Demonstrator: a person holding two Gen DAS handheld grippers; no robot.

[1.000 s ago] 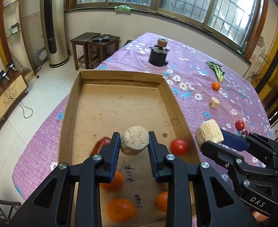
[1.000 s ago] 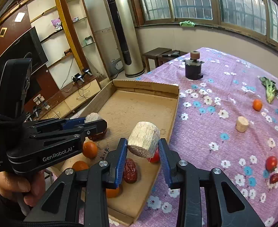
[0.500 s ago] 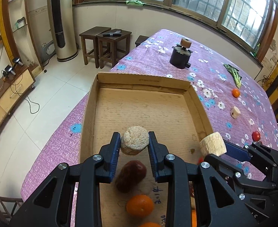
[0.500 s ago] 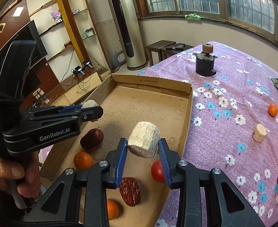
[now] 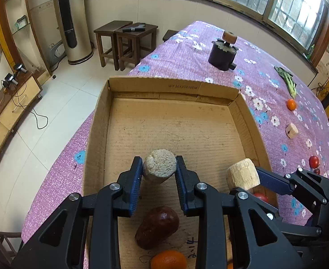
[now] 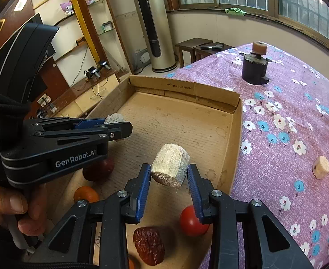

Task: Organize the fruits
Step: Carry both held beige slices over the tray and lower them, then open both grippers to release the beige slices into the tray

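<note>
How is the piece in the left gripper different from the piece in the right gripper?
The left gripper holds a greyer, grainy piece; the right gripper holds a paler, fibrous piece. The left piece's flat end points upward, the right piece's downward. Both are short cylinders held over the cardboard box.

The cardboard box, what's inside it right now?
Loose in the shallow cardboard box: a red tomato, a wrinkled red date, a small orange and a dark red-brown fruit. The near end is covered by both claws, so more may be hidden.
</note>
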